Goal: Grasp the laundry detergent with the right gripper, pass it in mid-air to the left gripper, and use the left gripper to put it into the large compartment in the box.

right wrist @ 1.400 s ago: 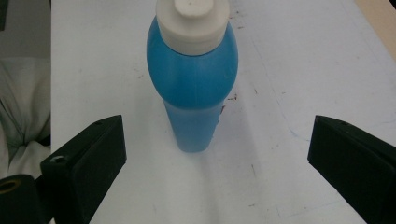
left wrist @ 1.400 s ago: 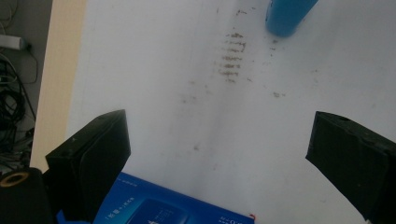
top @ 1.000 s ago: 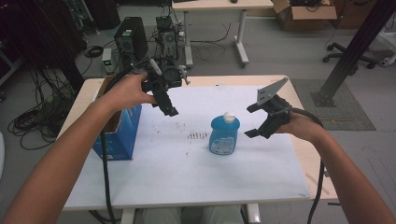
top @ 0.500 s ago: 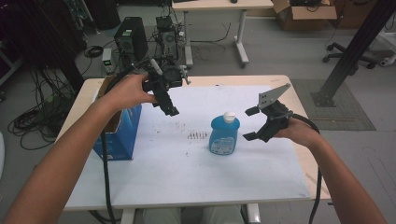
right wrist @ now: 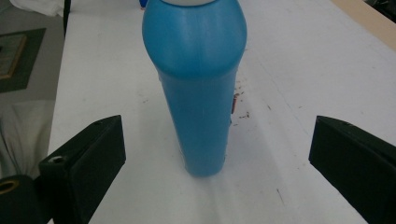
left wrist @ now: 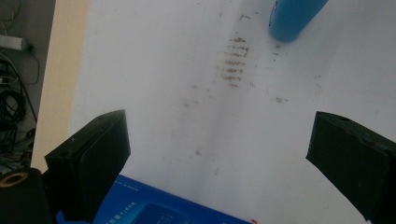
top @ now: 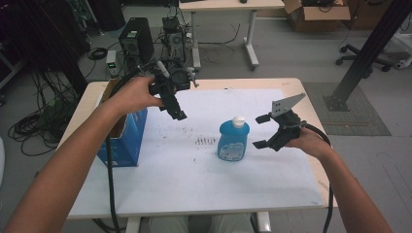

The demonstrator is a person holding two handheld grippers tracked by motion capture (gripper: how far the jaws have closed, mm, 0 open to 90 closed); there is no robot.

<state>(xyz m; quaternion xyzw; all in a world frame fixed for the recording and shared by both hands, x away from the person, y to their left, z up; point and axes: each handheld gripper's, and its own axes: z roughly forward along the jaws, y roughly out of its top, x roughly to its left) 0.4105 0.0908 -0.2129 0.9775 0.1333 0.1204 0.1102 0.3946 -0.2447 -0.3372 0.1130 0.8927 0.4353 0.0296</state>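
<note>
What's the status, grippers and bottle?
Left gripper open, raised by blue box. Right gripper open beside upright blue bottle, not touching. Nothing between them.

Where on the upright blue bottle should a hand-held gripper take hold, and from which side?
Grip the blue bottle around its straight mid-body, below the bulging shoulder, coming level from the right hand-held gripper side: it stands upright, and those open jaws already face it.
</note>
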